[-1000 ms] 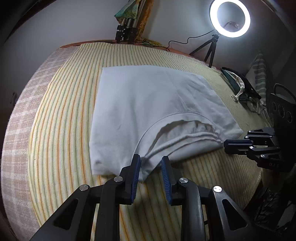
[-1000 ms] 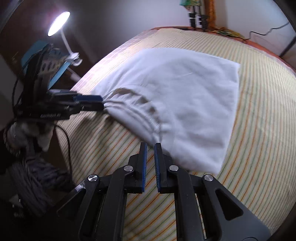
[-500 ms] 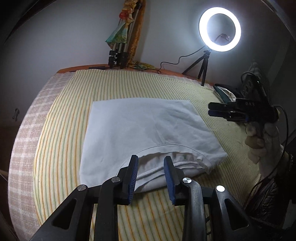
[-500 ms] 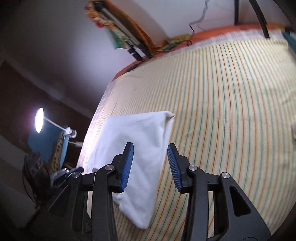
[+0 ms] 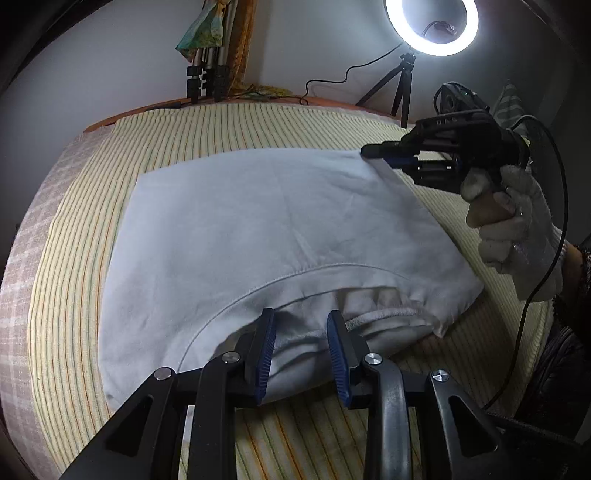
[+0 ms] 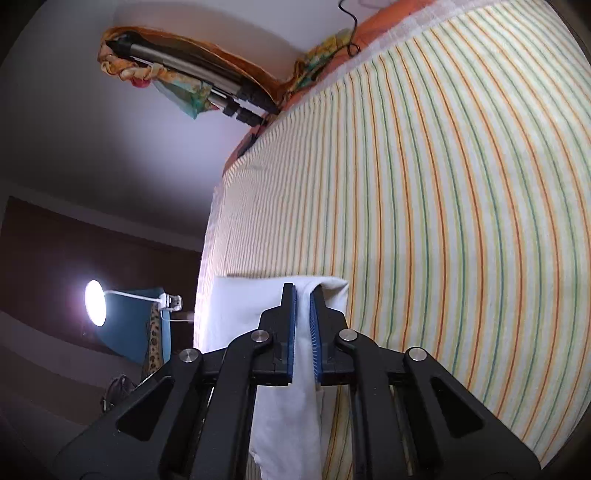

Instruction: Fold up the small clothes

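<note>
A white folded garment (image 5: 280, 229) lies flat on the striped bed cover (image 5: 74, 236). Its curved neckline and bunched sleeve fabric face me. My left gripper (image 5: 301, 352) is open, its blue pads straddling the near neckline edge without pinching it. My right gripper (image 5: 373, 153) reaches in from the right and is shut on the garment's far right corner. In the right wrist view the right gripper (image 6: 303, 317) has the white cloth (image 6: 288, 406) clamped between its pads.
A lit ring light on a tripod (image 5: 430, 26) stands at the bed's far right. Folded tripods with a coloured cloth (image 5: 207, 55) lean on the back wall. A desk lamp (image 6: 96, 302) glows beyond the bed's left edge. A pink checked blanket (image 5: 22, 258) borders the left.
My right gripper left the near sleeve, opened, moved to the garment's far right corner and closed on it. My left gripper stayed open and came closer over the neckline.
</note>
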Action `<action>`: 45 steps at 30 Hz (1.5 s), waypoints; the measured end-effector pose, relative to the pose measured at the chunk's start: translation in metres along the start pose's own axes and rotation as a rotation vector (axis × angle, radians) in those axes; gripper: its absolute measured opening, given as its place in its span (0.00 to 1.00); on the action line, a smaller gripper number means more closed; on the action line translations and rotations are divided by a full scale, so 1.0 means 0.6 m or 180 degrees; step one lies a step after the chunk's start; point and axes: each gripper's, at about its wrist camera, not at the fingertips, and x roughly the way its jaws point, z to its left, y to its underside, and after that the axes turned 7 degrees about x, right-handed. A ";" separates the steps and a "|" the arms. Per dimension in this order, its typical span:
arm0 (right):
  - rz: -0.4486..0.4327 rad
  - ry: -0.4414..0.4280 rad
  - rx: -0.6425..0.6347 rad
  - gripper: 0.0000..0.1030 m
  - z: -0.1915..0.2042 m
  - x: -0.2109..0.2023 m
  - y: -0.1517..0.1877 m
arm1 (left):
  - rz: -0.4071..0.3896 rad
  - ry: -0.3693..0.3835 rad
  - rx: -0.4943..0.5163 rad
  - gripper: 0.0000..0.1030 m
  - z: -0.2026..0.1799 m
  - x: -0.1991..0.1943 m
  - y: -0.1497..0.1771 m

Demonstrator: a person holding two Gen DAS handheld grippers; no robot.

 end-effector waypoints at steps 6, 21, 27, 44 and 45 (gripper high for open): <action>-0.0456 0.0602 -0.0265 0.06 0.018 -0.038 -0.011 | 0.0004 0.0032 0.0031 0.27 0.001 -0.005 -0.002; -0.0162 0.1238 -0.2009 0.23 0.177 0.083 0.094 | -0.0304 -0.0200 -0.0361 0.29 0.061 -0.038 -0.018; -0.0038 0.1494 -0.1886 0.26 0.138 0.117 0.083 | -0.0169 -0.0136 -0.0404 0.29 0.074 -0.008 0.006; -0.0248 0.1057 -0.1118 0.54 0.063 -0.041 0.056 | -0.0542 0.0030 -0.1292 0.60 0.147 -0.135 0.056; -0.0208 0.0975 -0.1017 0.54 0.056 -0.042 0.055 | -0.0565 0.0127 -0.1505 0.61 0.162 -0.134 0.063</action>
